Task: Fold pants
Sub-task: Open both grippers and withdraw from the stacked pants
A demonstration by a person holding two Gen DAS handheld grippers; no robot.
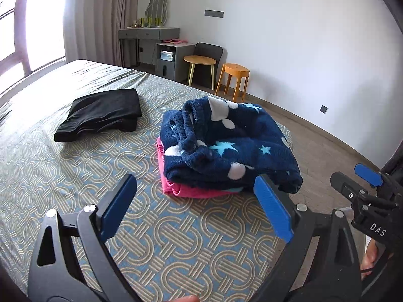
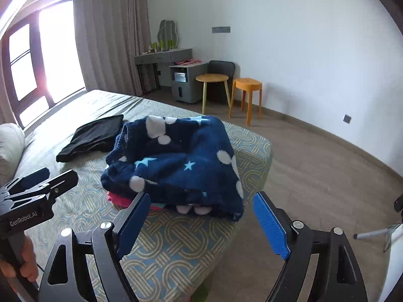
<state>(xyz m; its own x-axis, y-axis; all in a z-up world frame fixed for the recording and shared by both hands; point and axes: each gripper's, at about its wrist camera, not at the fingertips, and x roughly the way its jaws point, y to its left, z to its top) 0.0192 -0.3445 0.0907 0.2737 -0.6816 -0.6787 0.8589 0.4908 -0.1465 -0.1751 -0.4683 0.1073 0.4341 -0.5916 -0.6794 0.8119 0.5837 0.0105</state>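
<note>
Folded navy fleece pants [image 1: 226, 146] with white dots and blue stars lie on top of a folded pink garment [image 1: 181, 188] near the bed's corner; they also show in the right wrist view [image 2: 181, 163]. Folded black pants [image 1: 100, 113] lie further back on the bed, and also show in the right wrist view [image 2: 93, 136]. My left gripper [image 1: 196, 206] is open and empty, just in front of the stack. My right gripper [image 2: 201, 219] is open and empty, in front of the stack's near edge; it also shows in the left wrist view [image 1: 357, 183].
The bed [image 1: 176, 246] has a patterned cover; its corner and edge lie right of the stack, with wood floor [image 2: 314, 176] beyond. A round table [image 1: 200, 61], orange stool [image 1: 235, 71], chair and grey dresser stand by the far wall. A pillow [image 2: 10, 141] lies at left.
</note>
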